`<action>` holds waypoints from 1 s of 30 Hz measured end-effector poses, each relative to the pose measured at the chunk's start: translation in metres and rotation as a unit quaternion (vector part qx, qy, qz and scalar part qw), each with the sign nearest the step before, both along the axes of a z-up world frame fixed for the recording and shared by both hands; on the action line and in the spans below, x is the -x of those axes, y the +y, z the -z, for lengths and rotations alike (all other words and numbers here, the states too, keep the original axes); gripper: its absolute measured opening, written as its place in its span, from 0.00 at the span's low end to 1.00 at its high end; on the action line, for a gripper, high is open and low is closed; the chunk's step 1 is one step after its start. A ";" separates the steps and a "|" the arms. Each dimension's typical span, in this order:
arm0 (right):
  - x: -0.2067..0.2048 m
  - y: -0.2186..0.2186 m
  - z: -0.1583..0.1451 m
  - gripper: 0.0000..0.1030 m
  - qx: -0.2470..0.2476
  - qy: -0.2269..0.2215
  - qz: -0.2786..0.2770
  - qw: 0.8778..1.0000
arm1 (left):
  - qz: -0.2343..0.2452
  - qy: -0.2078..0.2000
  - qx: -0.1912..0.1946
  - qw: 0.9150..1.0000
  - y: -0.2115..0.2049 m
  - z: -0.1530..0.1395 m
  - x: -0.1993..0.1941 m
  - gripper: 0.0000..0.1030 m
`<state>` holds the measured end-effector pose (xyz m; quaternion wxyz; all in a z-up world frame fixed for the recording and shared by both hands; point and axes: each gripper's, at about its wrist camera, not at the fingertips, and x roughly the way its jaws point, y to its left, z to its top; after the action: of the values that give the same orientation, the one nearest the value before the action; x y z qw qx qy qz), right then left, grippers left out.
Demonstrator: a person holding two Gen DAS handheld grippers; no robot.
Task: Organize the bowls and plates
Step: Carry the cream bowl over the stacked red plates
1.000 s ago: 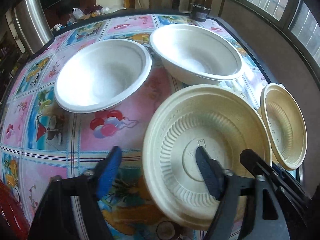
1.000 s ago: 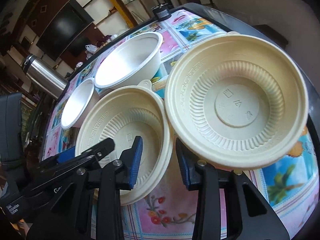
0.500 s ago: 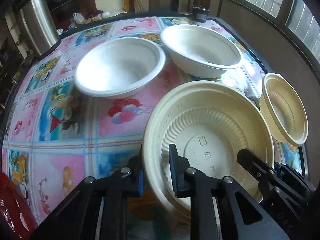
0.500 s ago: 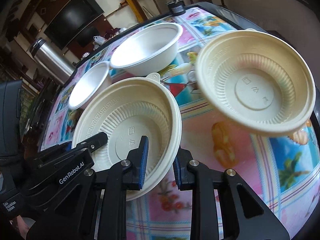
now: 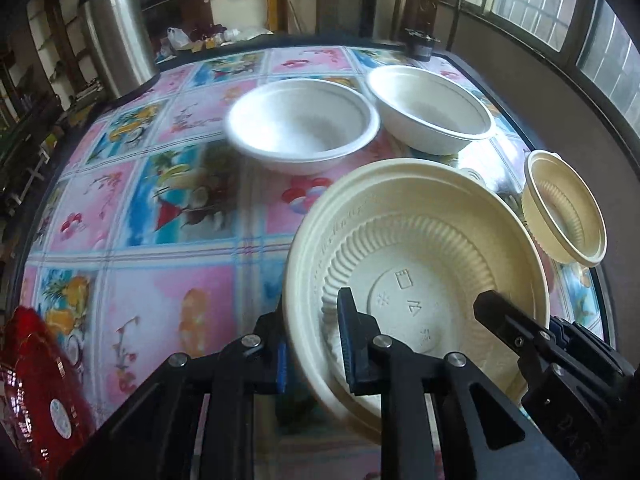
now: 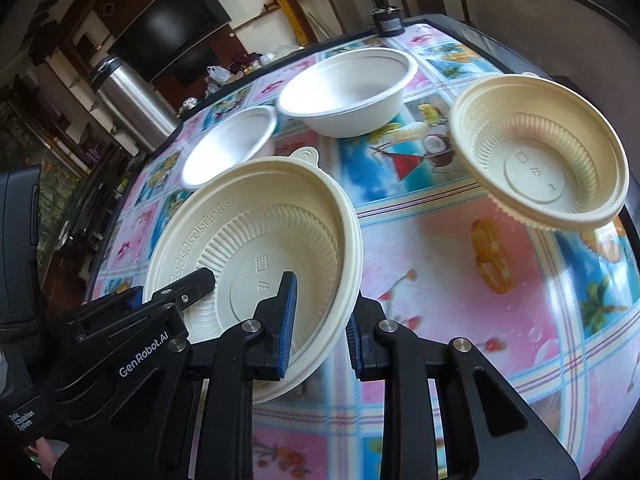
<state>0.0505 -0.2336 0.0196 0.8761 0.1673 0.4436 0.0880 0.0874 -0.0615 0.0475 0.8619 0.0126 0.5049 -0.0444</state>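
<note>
Left wrist view: my left gripper [image 5: 310,350], spread a second ago, now pinches the ribbed cream plastic bowl [image 5: 416,280] by its rim. Right wrist view: my right gripper [image 6: 320,330] clamps that bowl's opposite rim, bowl tilted above the floral tablecloth [image 6: 440,264], ready for stacking.

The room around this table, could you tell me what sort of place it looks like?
Probably a home dining or living room: a table under a fruit-and-flower printed cloth, a dark television on a wooden wall unit, and a carved wooden chair by barred windows.
</note>
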 end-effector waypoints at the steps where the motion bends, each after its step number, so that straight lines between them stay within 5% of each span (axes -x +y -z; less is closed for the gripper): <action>1: 0.002 0.004 -0.001 0.21 0.000 -0.001 -0.003 1.000 | -0.003 -0.004 -0.002 1.000 0.005 -0.002 0.004 0.19; 30: 0.051 0.192 -0.031 0.22 0.034 -0.032 -0.164 0.985 | -0.135 -0.041 -0.003 0.990 0.185 -0.029 0.090 0.19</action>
<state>-0.0007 -0.0421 0.0502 0.8686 0.0600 0.4396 0.2205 -0.0024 0.1235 0.0766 0.8798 -0.0515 0.4667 0.0746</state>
